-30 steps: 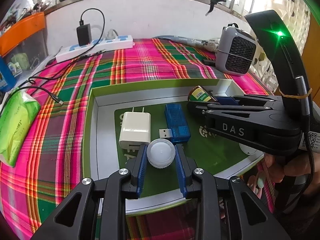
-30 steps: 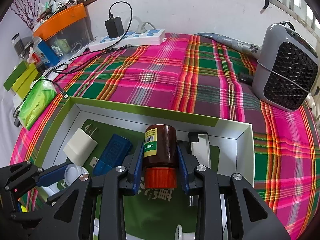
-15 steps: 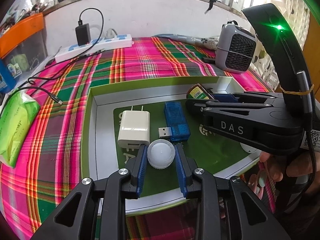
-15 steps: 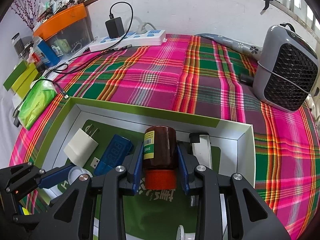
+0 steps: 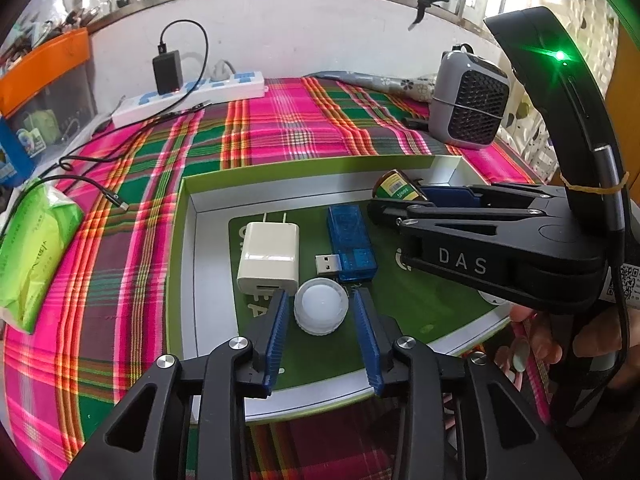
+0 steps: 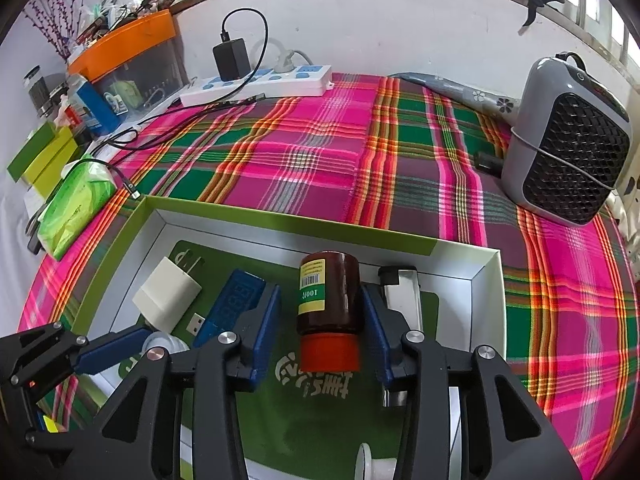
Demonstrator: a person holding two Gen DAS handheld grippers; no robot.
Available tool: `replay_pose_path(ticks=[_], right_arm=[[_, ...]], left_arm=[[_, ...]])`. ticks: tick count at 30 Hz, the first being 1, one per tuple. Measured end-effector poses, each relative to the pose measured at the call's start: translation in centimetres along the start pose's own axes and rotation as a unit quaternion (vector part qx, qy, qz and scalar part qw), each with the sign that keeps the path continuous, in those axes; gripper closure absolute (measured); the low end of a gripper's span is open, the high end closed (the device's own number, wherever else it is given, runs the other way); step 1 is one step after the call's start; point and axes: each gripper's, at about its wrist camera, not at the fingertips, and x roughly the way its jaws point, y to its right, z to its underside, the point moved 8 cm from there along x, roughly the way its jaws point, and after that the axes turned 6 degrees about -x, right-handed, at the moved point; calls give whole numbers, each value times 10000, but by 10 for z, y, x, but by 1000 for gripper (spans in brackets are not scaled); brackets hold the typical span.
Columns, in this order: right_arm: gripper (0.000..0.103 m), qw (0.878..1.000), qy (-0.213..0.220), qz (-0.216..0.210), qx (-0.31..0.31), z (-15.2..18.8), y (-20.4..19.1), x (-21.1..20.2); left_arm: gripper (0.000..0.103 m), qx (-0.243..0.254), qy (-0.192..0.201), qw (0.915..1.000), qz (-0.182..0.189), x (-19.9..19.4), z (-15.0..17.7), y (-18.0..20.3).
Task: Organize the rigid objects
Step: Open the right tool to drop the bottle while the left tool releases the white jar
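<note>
Both grippers had spread since a moment before — the left gripper [image 5: 320,312] flanked the round white plastic cap [image 5: 320,306], the right gripper [image 6: 320,316] the brown orange-capped bottle [image 6: 329,312], lying released in the shallow green-rimmed box [image 6: 288,224].

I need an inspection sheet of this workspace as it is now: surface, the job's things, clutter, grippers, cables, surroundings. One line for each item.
Surface: plaid cloth; on it an open green-rimmed box.
Job's things: in the box lie a white charger, a blue USB tester, a white cap, a brown bottle on its side and a silver lighter.
Clutter: green tissue pack; grey heater.
Grippers: left gripper open, fingers either side of the cap; right gripper open, gaps showing beside the bottle.
Cables: black cables run from a white power strip.
Surroundings: white wall, barred window, orange bin.
</note>
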Motion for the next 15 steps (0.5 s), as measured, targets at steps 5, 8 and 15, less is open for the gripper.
replay_pose_path(ticks=[5,8,15], right_arm=[[61,10000,49,19,31,1,-1,-5],[60,10000,78,38,46,3,-1,-9],[60,9998,202,58,76,6,-3,-24]], left_arm=[[70,-4,20,10000,13,-4,1,1],[70,-7,51,10000,27,-8,2,3],[70,-37,122,9999,38,-19,5,4]])
